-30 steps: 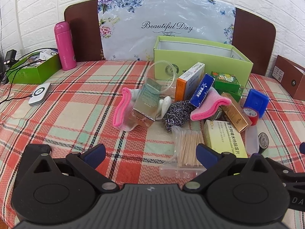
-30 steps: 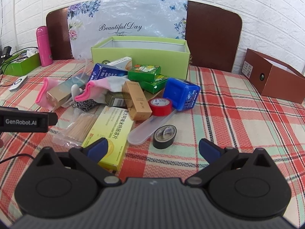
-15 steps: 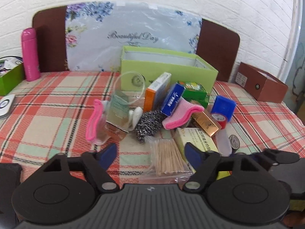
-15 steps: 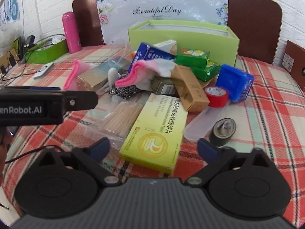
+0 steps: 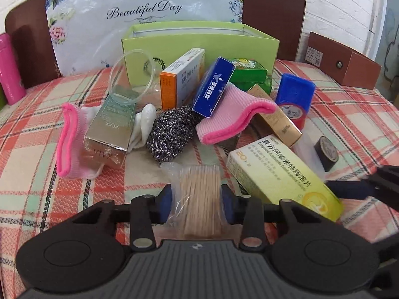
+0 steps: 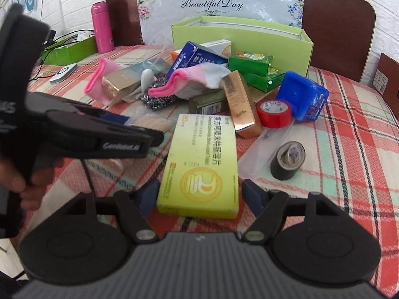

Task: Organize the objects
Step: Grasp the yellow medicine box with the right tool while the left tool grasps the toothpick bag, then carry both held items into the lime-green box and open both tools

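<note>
A clear bag of toothpicks (image 5: 199, 186) lies on the plaid tablecloth in front of the pile. My left gripper (image 5: 197, 200) has its jaws closing on it, and both blue pads touch the bag's sides. To its right lies a yellow-green medicine box (image 6: 202, 159). My right gripper (image 6: 200, 194) is shut on that box's near end, one pad against each long side. In the right wrist view the left gripper reaches in from the left, held by a hand (image 6: 15, 182).
Behind the pile stands an open green box (image 5: 199, 39). The pile holds a steel scourer (image 5: 169, 134), pink socks (image 5: 232, 114), small cartons, red tape (image 6: 274, 113), black tape (image 6: 288, 159) and a blue case (image 6: 303, 98). A pink bottle (image 6: 101, 27) stands far left, a brown box (image 5: 344, 62) far right.
Both grippers came down and forward to the front of the pile and narrowed their jaws. The left now brackets the toothpick bag, the right the yellow-green box.
</note>
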